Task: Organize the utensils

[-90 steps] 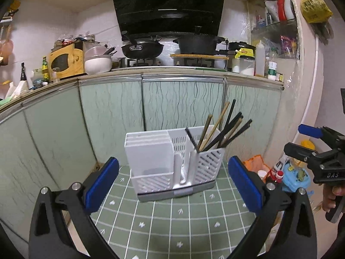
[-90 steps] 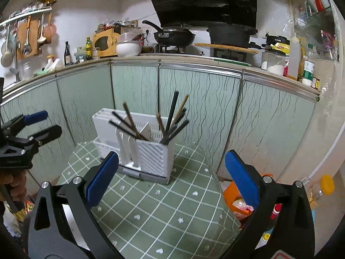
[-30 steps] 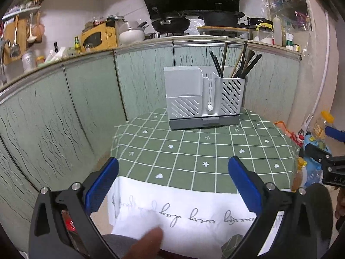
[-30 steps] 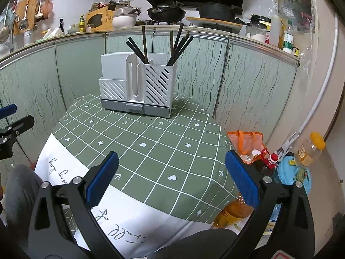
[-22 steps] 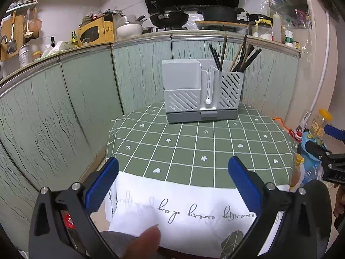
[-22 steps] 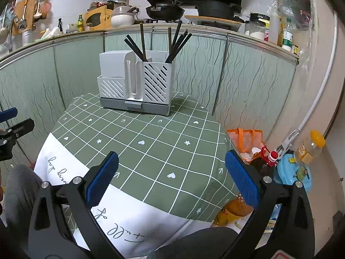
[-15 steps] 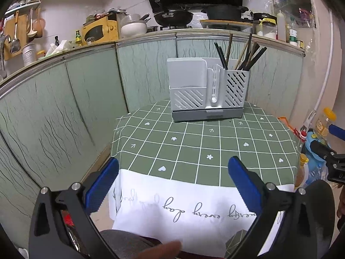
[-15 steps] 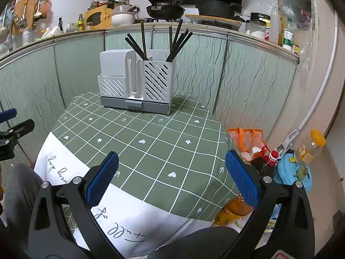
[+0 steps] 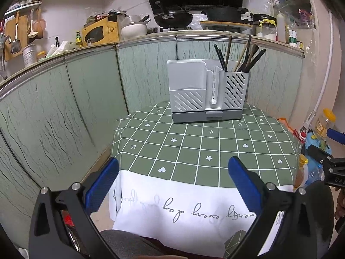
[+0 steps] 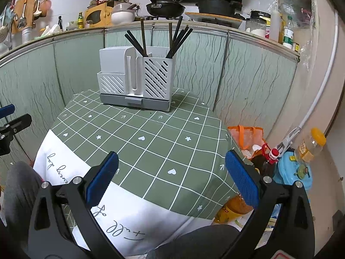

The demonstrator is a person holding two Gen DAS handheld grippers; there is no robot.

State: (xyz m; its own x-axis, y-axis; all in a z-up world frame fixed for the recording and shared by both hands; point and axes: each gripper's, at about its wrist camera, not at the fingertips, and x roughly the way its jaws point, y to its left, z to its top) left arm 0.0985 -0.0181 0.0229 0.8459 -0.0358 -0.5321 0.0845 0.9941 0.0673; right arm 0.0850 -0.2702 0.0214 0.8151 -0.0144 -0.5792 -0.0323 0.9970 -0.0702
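Note:
A white slotted utensil holder stands at the far side of a small table with a green checked cloth. Several dark and wooden chopsticks stand in its right compartment. It also shows in the right wrist view, with the chopsticks upright in it. My left gripper is open and empty, held back over the table's near edge. My right gripper is open and empty, over the near right edge.
Green cabinet panels wrap behind and left of the table. Bottles, a blue item and an orange bag sit on the floor at the right. The cloth's white hem hangs toward a person's knees.
Both grippers have pulled back from the holder to the near table edge. Over the last second the views have shifted only slightly. Both stay open and empty.

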